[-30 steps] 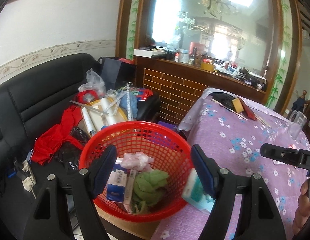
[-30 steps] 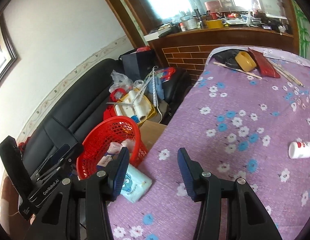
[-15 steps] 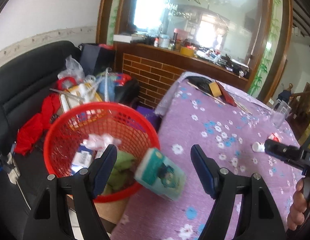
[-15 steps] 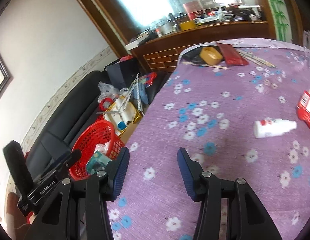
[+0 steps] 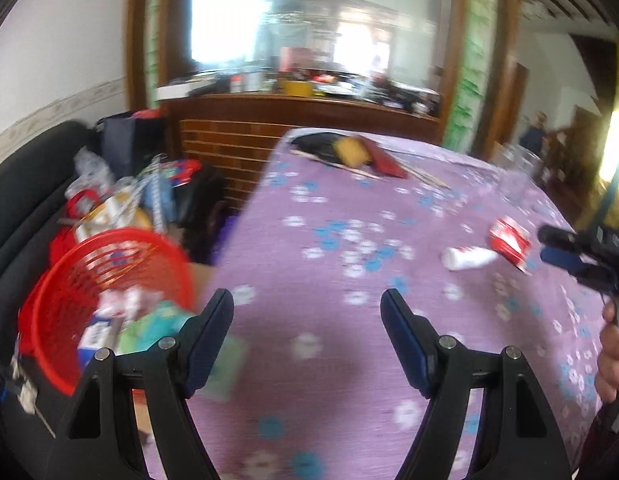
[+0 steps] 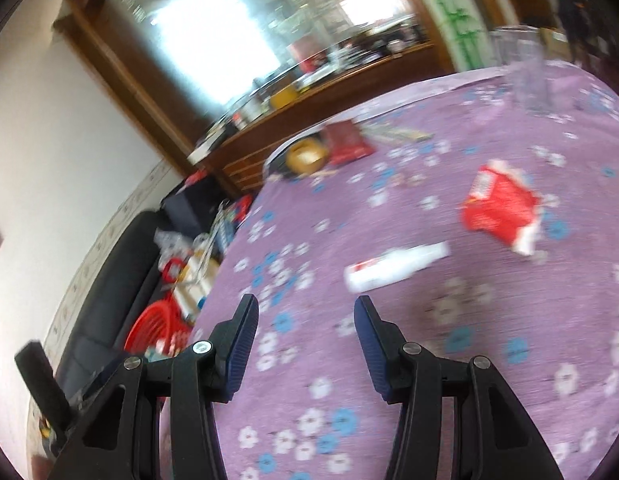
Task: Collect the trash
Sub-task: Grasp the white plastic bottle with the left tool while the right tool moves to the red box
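Note:
A white bottle (image 6: 393, 266) lies on its side on the purple flowered tablecloth (image 6: 429, 380), just beyond my right gripper (image 6: 307, 320), which is open and empty. A crumpled red wrapper (image 6: 497, 212) lies farther right. In the left wrist view the bottle (image 5: 469, 258) and wrapper (image 5: 509, 242) sit at the right, next to the right gripper (image 5: 549, 246). My left gripper (image 5: 307, 312) hangs open over the cloth with nothing in it. The red basket (image 5: 109, 280), holding paper and a green cloth, stands off the table's left edge. A blurred pale green pack (image 5: 229, 364) shows behind the left finger.
A clear glass (image 6: 525, 72) stands at the table's far right. A yellow object (image 6: 305, 156), a dark red pouch (image 6: 345, 142) and sticks lie at the far end. A black sofa (image 5: 21, 184) piled with clutter is to the left. A hand (image 5: 613, 352) holds the right gripper.
Both views have swung right, away from the basket and over the table. The bottle and red wrapper are now much nearer the right gripper. Neither gripper's opening has changed.

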`<move>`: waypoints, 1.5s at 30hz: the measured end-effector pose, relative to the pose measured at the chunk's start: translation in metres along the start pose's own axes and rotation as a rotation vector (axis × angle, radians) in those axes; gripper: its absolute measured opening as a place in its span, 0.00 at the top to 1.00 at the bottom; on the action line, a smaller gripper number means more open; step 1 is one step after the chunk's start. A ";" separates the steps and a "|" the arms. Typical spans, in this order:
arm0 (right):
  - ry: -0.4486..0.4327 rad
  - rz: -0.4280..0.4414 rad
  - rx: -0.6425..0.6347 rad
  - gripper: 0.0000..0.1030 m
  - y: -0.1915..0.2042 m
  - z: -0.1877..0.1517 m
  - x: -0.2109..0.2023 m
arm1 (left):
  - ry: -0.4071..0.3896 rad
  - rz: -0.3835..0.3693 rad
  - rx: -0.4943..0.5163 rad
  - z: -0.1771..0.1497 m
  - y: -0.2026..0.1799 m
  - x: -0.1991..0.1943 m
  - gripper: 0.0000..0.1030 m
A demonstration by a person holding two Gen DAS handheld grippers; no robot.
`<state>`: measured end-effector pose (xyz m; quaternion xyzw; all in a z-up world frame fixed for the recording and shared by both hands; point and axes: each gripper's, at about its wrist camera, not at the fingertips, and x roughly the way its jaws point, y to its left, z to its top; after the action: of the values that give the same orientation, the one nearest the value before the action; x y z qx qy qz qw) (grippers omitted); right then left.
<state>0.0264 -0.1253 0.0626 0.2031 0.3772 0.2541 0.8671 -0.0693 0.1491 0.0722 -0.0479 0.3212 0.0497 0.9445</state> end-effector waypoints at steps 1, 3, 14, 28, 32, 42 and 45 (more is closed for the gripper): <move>-0.015 -0.023 0.021 0.47 -0.011 0.004 -0.006 | 0.001 -0.013 0.019 0.002 -0.009 0.002 0.27; -0.036 -0.065 0.051 0.47 -0.026 0.011 -0.014 | 0.003 -0.040 0.078 0.009 -0.038 0.009 0.27; -0.118 -0.154 0.187 0.43 -0.101 0.031 -0.049 | 0.111 -0.146 0.380 0.023 -0.171 0.083 0.27; -0.118 -0.159 0.265 0.43 -0.158 0.029 -0.040 | 0.204 -0.077 0.617 0.029 -0.222 0.179 0.28; -0.107 -0.148 0.262 0.43 -0.158 0.027 -0.035 | 0.242 -0.086 0.583 0.028 -0.221 0.192 0.54; -0.111 -0.189 0.258 0.43 -0.160 0.026 -0.033 | 0.235 -0.159 0.357 0.020 -0.195 0.175 0.72; -0.100 -0.208 0.266 0.43 -0.157 0.025 -0.035 | 0.179 -0.154 0.291 0.021 -0.180 0.164 0.72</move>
<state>0.0699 -0.2737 0.0129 0.2882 0.3827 0.1004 0.8720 0.0948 -0.0166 -0.0013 0.0605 0.4033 -0.0744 0.9100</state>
